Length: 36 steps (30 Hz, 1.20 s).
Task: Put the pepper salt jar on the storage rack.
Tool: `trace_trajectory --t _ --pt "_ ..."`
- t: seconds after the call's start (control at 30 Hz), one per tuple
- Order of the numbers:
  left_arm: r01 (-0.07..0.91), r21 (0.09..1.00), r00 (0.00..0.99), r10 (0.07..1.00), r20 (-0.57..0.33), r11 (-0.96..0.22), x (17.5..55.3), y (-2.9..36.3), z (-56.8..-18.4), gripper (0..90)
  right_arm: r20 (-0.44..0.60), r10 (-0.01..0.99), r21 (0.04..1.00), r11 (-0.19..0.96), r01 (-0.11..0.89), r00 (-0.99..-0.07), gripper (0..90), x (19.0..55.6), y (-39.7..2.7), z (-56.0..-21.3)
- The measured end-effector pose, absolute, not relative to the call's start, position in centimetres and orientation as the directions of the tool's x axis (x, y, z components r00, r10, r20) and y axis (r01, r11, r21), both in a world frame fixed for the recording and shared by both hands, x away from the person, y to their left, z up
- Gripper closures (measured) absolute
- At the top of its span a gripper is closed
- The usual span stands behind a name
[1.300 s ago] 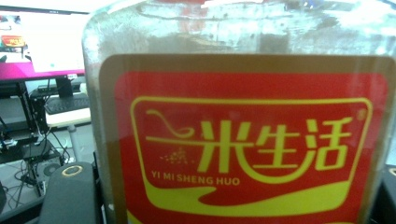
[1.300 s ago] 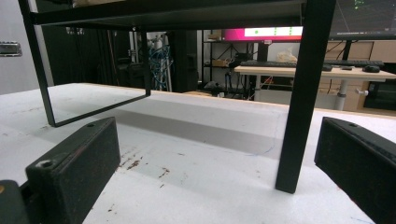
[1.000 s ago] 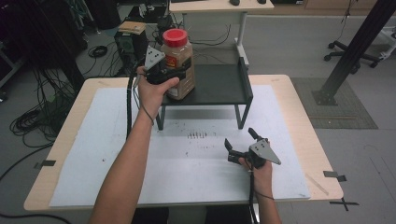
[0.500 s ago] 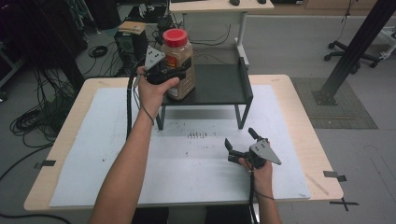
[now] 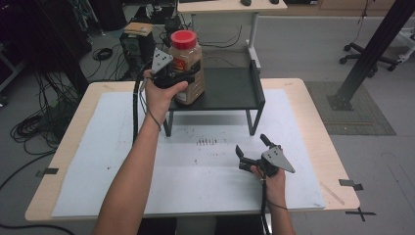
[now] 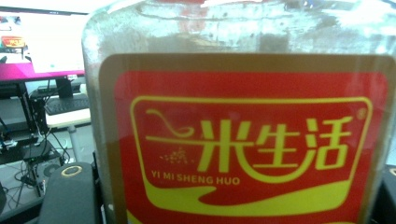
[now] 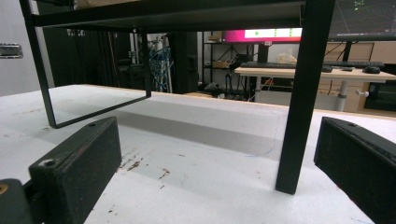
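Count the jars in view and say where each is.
1. The jar, red-lidded, sits at the left end of the black shelf, clamped by the left hand-held gripper. Others may be hidden behind it.

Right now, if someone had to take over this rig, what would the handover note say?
Left gripper: shut on the red-lidded jar, held at the left end of the black shelf; I cannot tell whether its base rests on the shelf.
Right gripper: jaws open, holding nothing, low over the white mat in front of the shelf.
Done: jar grasped and at the shelf.
Left: probably settle the jar and release.
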<state>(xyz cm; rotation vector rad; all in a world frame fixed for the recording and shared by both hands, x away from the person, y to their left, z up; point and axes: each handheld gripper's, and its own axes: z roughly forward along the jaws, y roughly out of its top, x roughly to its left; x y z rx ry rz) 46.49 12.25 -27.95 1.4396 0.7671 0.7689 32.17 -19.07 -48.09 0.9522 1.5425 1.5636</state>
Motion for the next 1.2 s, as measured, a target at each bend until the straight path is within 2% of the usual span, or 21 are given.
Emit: trace_trajectory --t 0.1,0.17,0.33,0.37,0.47,0.5,1.2 --pt "0.002 1.000 0.555 0.832 0.007 -0.009 46.5 12.2 -28.0 23.1 0.013 0.889 1.000 -0.015 0.000 -0.458 0.6 32.2 -19.1 -48.1" --pt "0.008 1.000 0.544 0.839 0.019 -0.028 46.6 12.2 -28.2 17.3 0.013 0.889 1.000 -0.014 0.000 -0.458 0.6 32.2 -19.1 -48.1" --pt "0.000 1.000 0.533 0.846 0.024 -0.028 46.6 12.1 -28.2 16.1 0.013 0.888 1.000 -0.015 0.000 -0.459 0.6 32.2 -19.1 -48.1" --pt "0.000 1.000 0.533 0.846 0.024 -0.028 46.6 12.1 -28.2 8.1 0.013 0.888 1.000 -0.015 0.000 -0.459 0.6 32.2 -19.1 -48.1" --pt "-0.004 1.000 0.517 0.856 0.025 -0.027 46.5 12.1 -28.0 8.1 0.013 0.888 1.000 -0.015 0.000 -0.459 0.6 32.2 -19.1 -48.1" --pt "-0.004 1.000 0.517 0.856 0.025 -0.027 46.5 12.1 -28.0 0.4 0.013 0.888 1.000 -0.015 0.000 -0.459 0.6 32.2 -19.1 -48.1" --pt "0.004 0.999 0.532 0.846 0.027 -0.034 45.0 12.9 -27.5 0.2 0.013 0.889 1.000 -0.015 -0.001 -0.458 0.6 32.2 -19.1 -48.1"
